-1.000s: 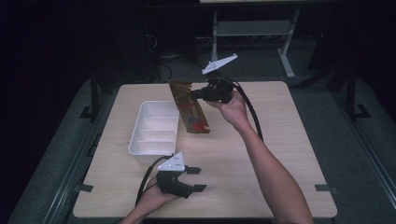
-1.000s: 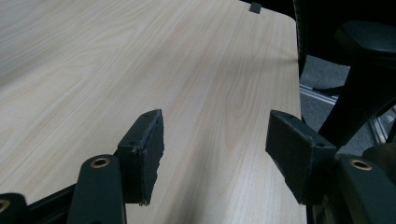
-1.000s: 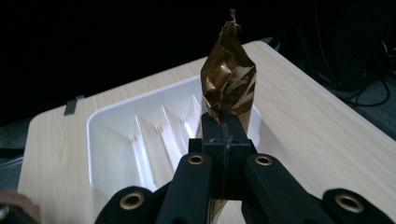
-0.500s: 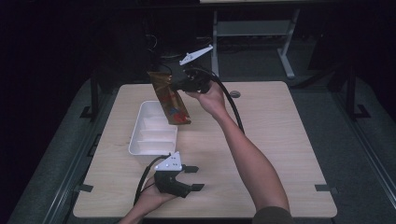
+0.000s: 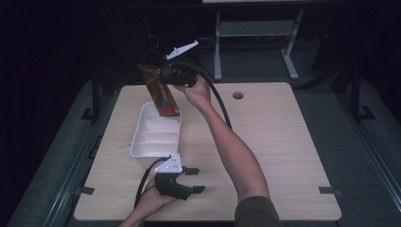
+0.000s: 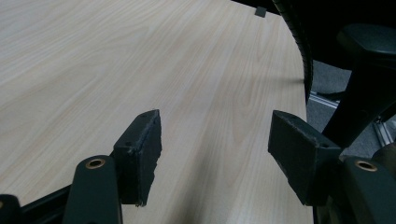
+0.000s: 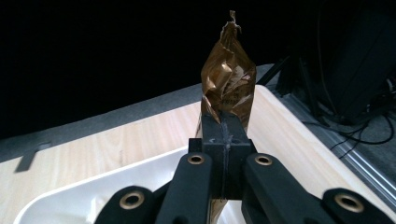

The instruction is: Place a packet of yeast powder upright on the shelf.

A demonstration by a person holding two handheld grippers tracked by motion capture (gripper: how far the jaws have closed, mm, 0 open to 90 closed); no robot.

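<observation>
Now that the right gripper (image 5: 171, 74), its jaws clamped on the brown snack bag (image 5: 161, 94), has carried the bag leftward to hang over the white tray's (image 5: 138, 139) far end, lowering appears next, while the left gripper (image 5: 182, 178) rests open-jawed on the table (image 5: 274, 142).

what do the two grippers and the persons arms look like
Both grippers are black, each with two jaws ending in blocky dark pads, brass-coloured rivets at the joints and a thick black cable. The left gripper and the right gripper each carry a pale grey three-cornered plate on top. The forearms are bare; a dark sleeve edge shows on the right arm.
</observation>
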